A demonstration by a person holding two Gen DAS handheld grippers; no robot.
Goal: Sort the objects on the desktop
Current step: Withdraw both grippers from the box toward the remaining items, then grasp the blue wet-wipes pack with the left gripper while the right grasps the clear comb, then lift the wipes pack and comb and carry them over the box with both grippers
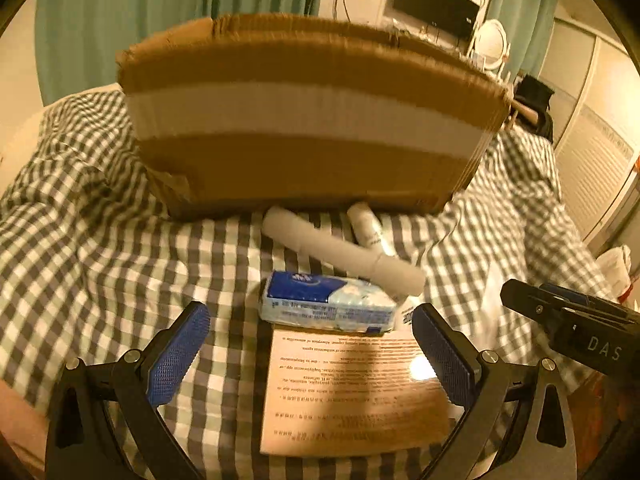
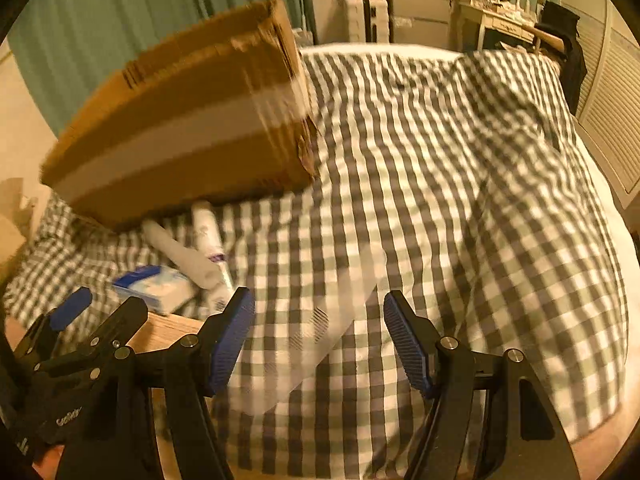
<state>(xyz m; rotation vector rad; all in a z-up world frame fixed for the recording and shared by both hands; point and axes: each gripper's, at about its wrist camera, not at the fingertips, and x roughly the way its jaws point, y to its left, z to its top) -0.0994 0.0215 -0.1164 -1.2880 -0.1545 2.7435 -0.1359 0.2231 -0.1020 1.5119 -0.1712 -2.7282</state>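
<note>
A brown cardboard box (image 1: 304, 120) stands on a checked bed cover (image 1: 100, 248). In front of it lie a white tube (image 1: 340, 252), a white bottle (image 1: 366, 228), a blue and white tissue pack (image 1: 324, 304) and a flat printed card (image 1: 352, 392). My left gripper (image 1: 310, 344) is open, hanging over the card just short of the tissue pack, nothing between its blue pads. In the right wrist view the box (image 2: 180, 120), the tube (image 2: 180, 252) and the tissue pack (image 2: 156, 286) sit at the left. My right gripper (image 2: 318, 332) is open above a clear plastic sleeve (image 2: 316, 332).
The right gripper's body (image 1: 576, 328) shows at the right edge of the left wrist view; the left gripper (image 2: 72, 340) shows low left in the right wrist view. Green curtains (image 1: 160, 12) hang behind the box. A desk with a monitor (image 1: 436, 4) stands beyond the bed.
</note>
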